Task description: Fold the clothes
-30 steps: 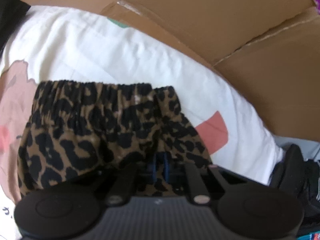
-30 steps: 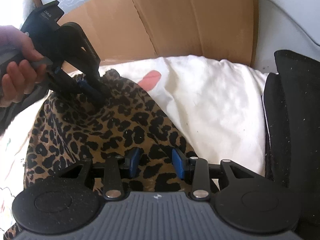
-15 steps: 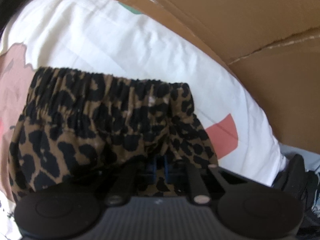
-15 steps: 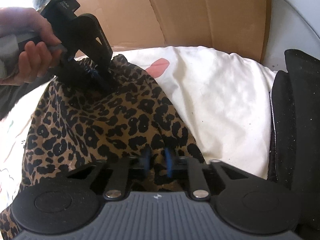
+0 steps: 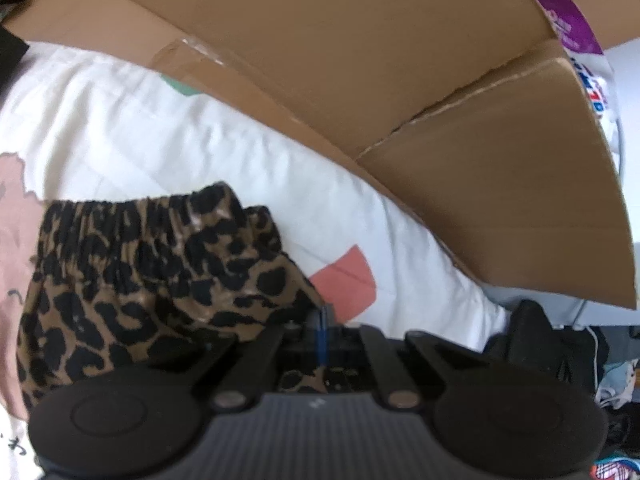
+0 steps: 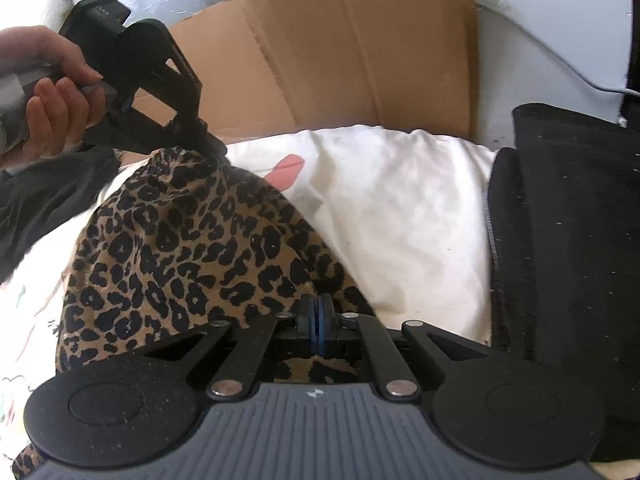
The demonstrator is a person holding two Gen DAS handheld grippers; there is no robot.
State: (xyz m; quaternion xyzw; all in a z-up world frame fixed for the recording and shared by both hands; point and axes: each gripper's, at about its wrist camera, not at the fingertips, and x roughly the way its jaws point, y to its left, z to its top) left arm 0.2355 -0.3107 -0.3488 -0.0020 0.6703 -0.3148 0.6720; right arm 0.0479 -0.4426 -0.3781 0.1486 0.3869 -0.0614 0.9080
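Clearly both claws have a hold on the leopard-print garment (image 6: 192, 248), which lies bunched on a white printed bed cover (image 6: 392, 200), and the fold looks to be at its lifting stage.

Going left to right in the right wrist view: a hand (image 6: 52, 92) holds the left claw (image 6: 214, 148), whose tips are pinched together on a far corner of the garment, pulling the cloth into a small peak. In the left wrist view that left claw (image 5: 322, 320) shows its blue pads pressed flat with leopard cloth caught between them, the elastic waistband (image 5: 132, 208) ahead of it and to its left. The right claw (image 6: 316, 322) is likewise clamped on the garment's near edge, with patterned cloth showing on both sides of its closed pads. To the right of this claw lies a black cloth (image 6: 568, 240), just beside the cover.

My judgement is that the next move calls for carrying both held corners across together, keeping the edge taut between the claws, and laying them down on the waistband side so that the halves match.

As for containers, a flattened-looking cardboard box (image 6: 340, 60) stands beyond both claws; what it holds, if anything, cannot be told.
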